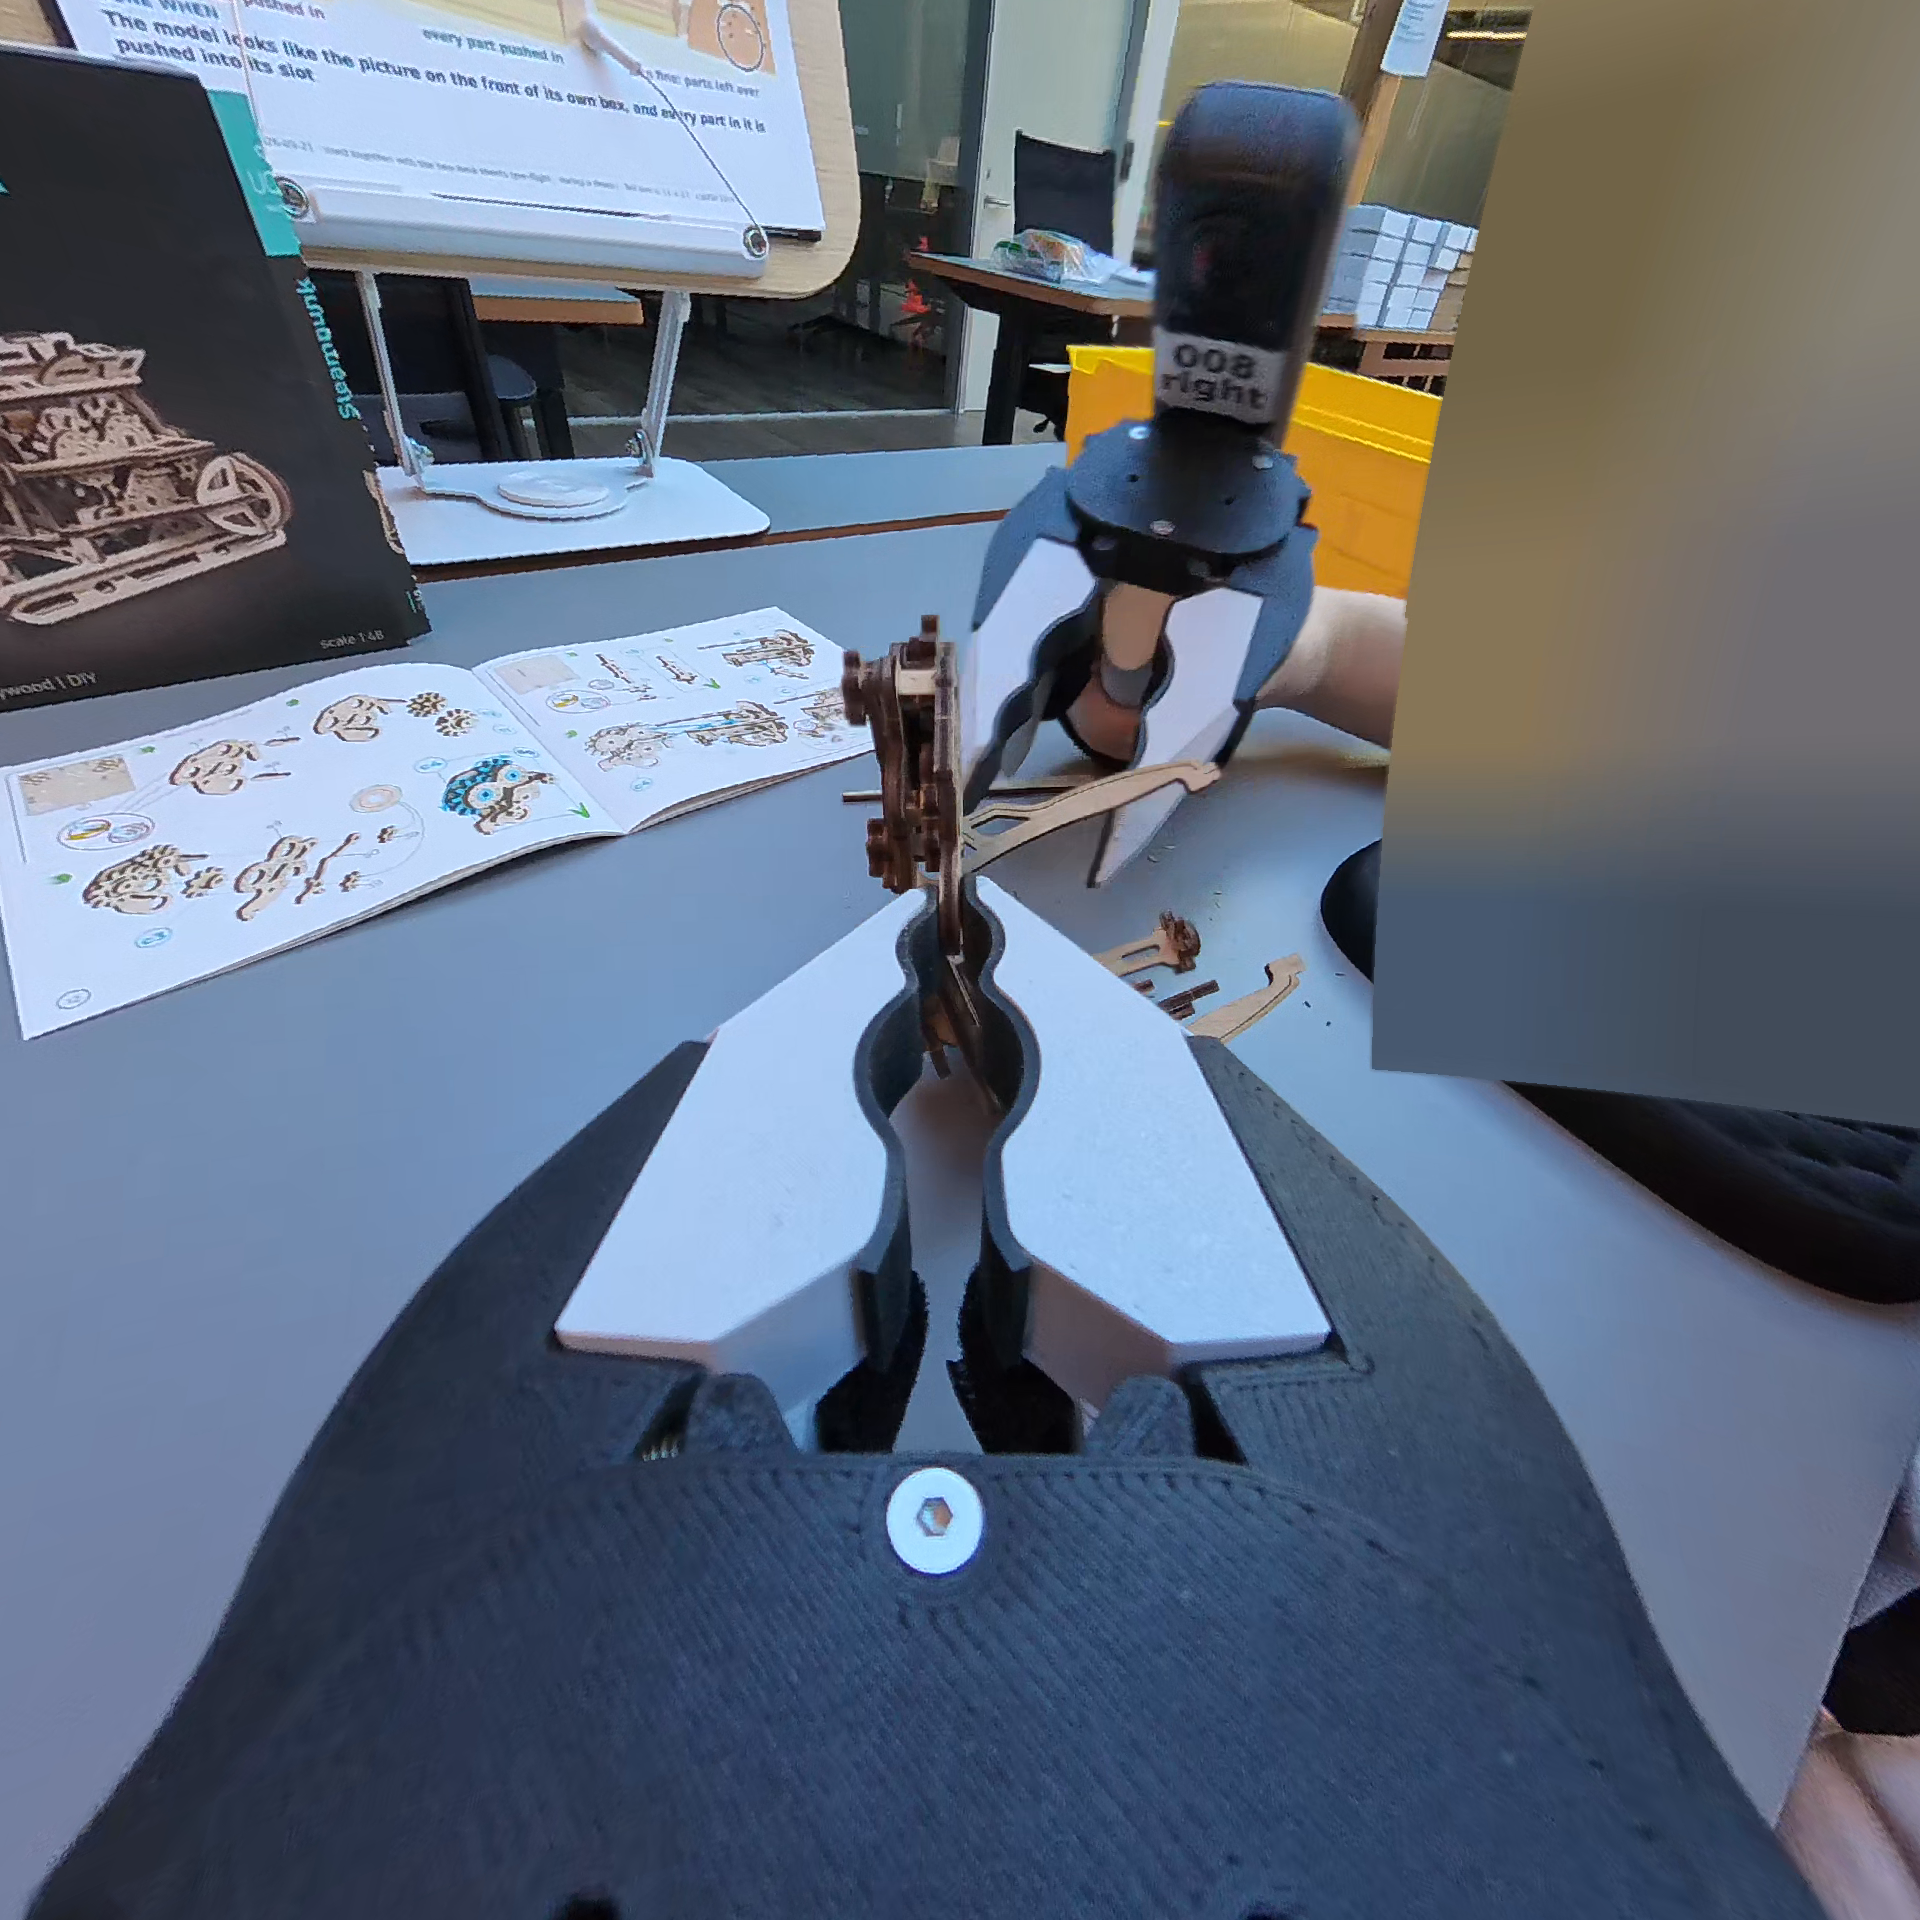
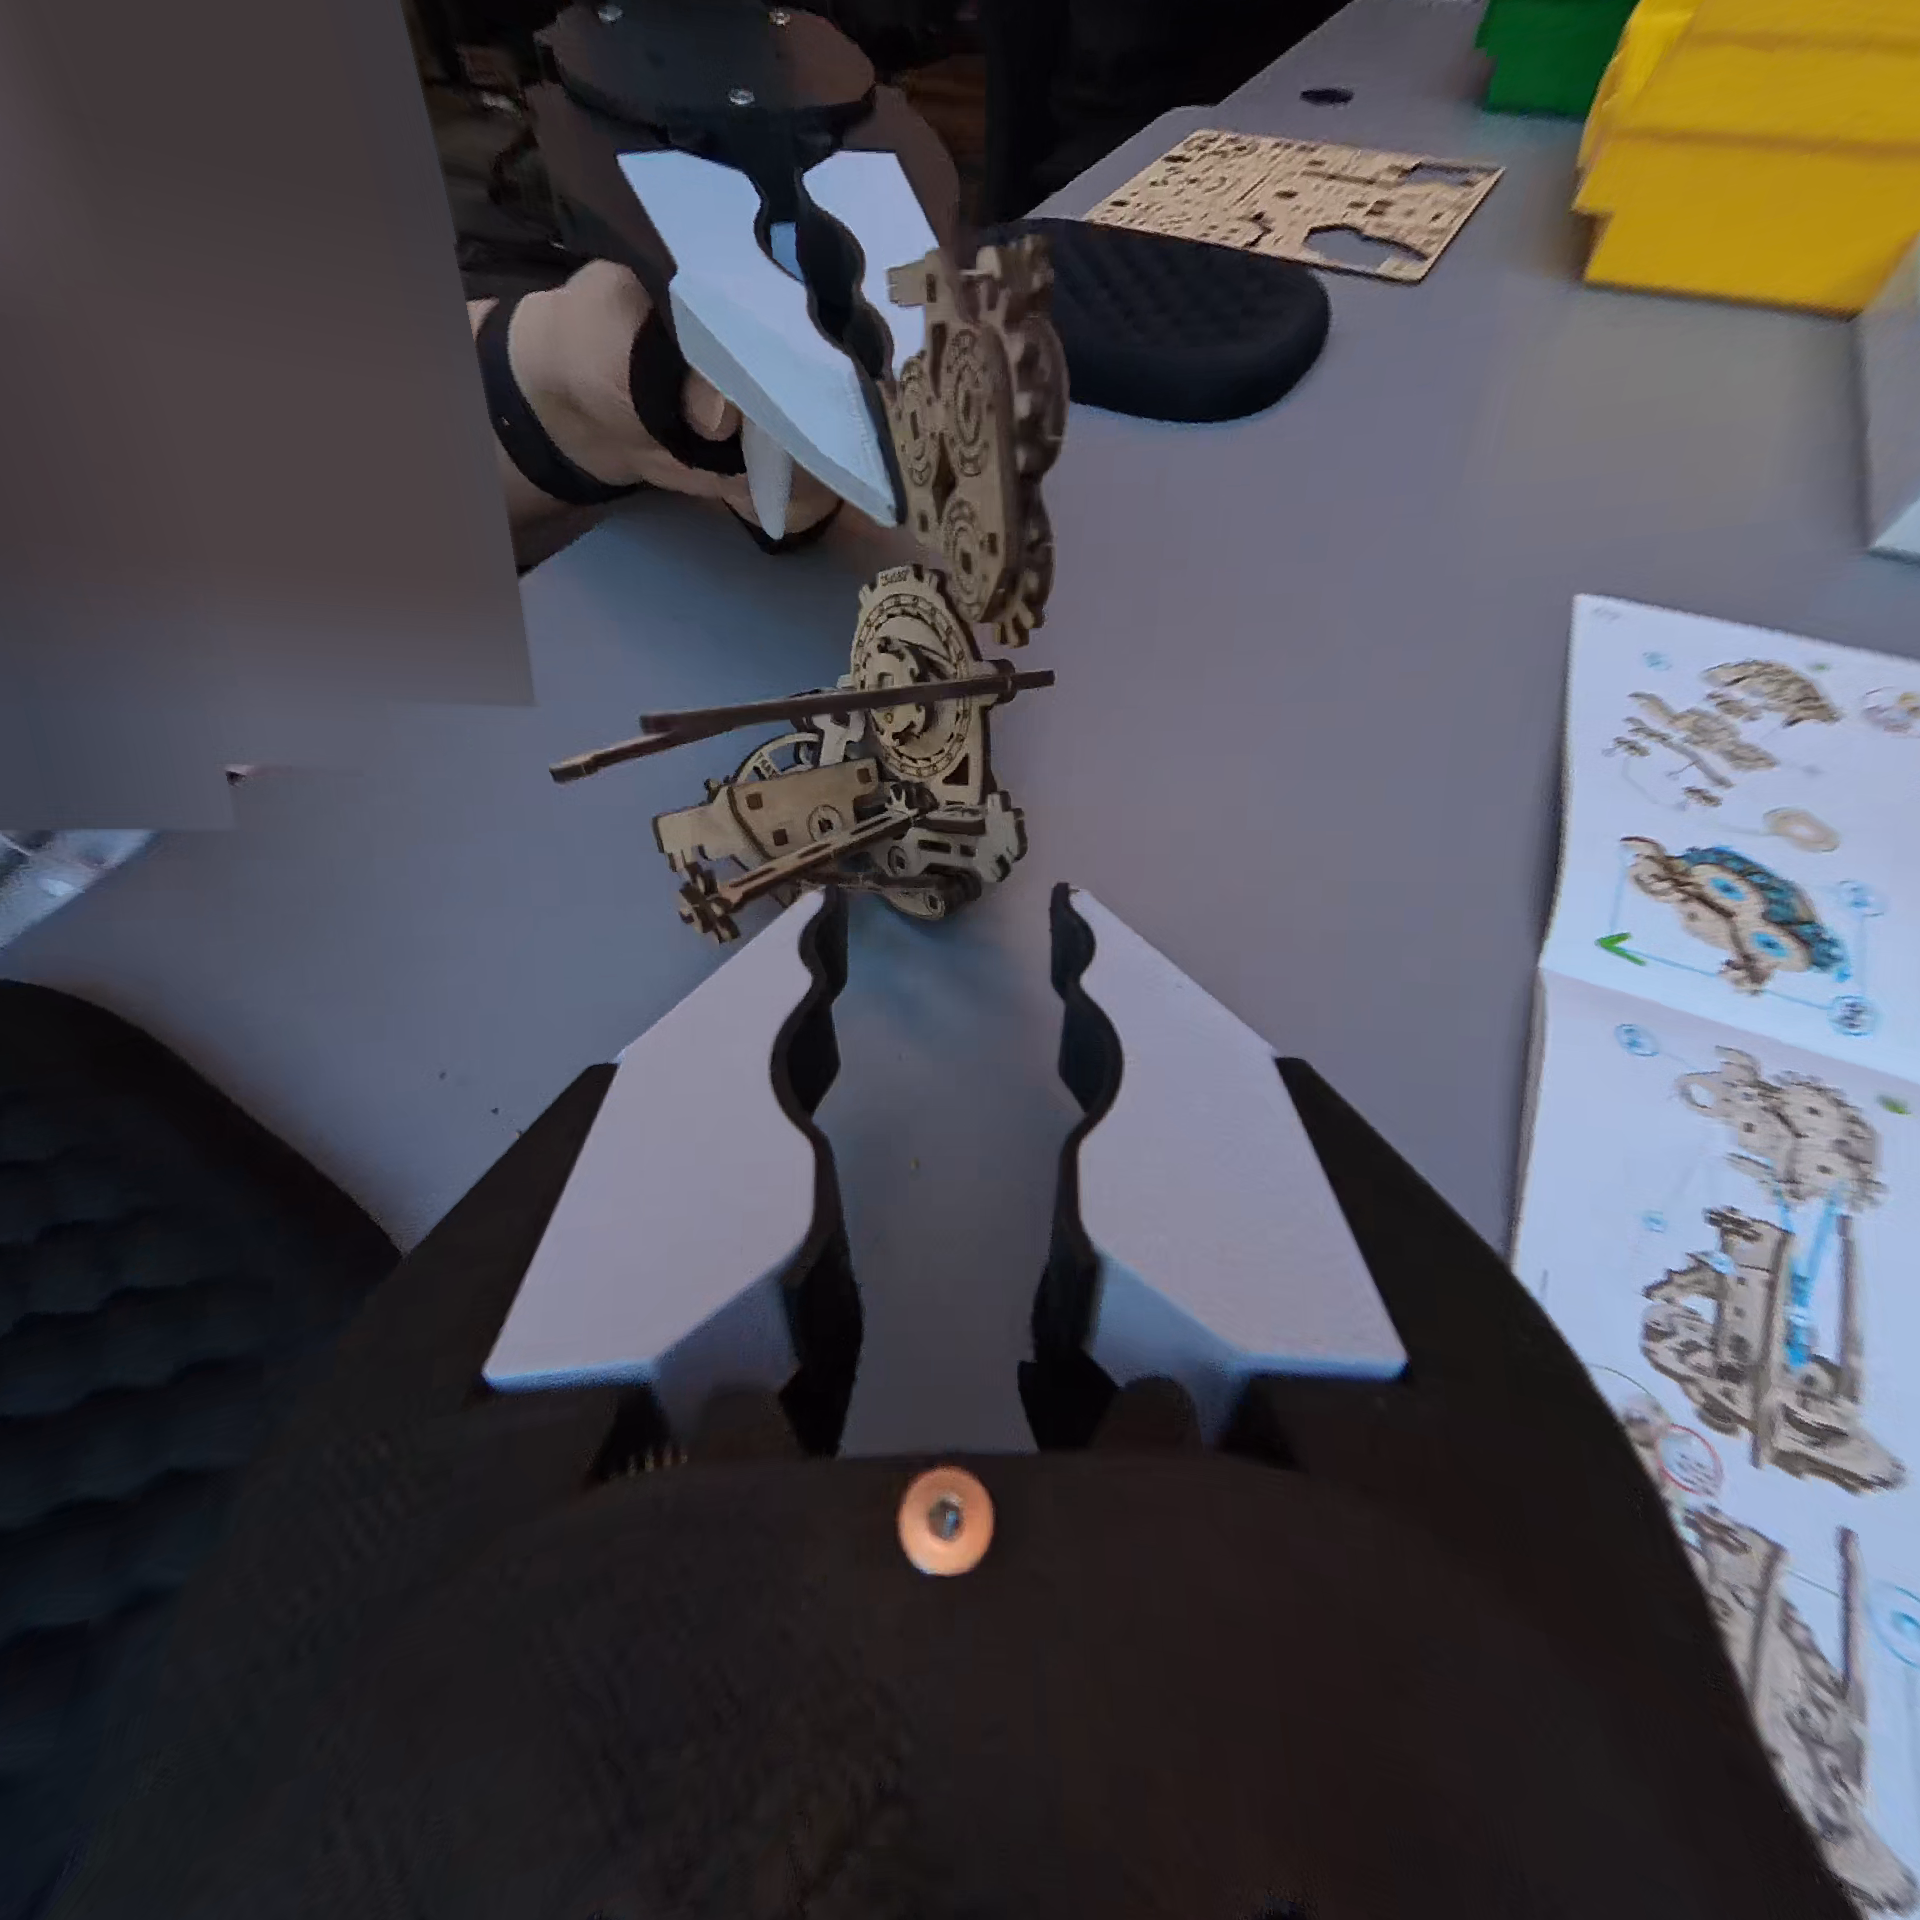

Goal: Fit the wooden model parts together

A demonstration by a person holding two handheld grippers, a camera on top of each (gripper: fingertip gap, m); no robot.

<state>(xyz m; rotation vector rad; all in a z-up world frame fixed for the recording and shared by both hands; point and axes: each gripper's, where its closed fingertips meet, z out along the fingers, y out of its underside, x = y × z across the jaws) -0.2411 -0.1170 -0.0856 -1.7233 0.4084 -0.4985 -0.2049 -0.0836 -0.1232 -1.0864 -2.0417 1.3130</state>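
Note:
My left gripper is shut on a wooden model assembly of stacked gear plates, held edge-on above the grey table. A long thin wooden arm reaches from the assembly towards my right gripper. In the right wrist view the left gripper comes from the top and clamps the assembly's upper gear plate. The dial gear and dark sticks hang below it. My right gripper is open and empty, its tips just short of the assembly's lower end. Loose wooden pieces lie on the table.
An open instruction booklet lies at the left, also in the right wrist view. The black model box and a sheet on a stand are behind it. There are yellow bins, a punched plywood sheet and black pads. My right fingertips sit around 7 cm from my left ones.

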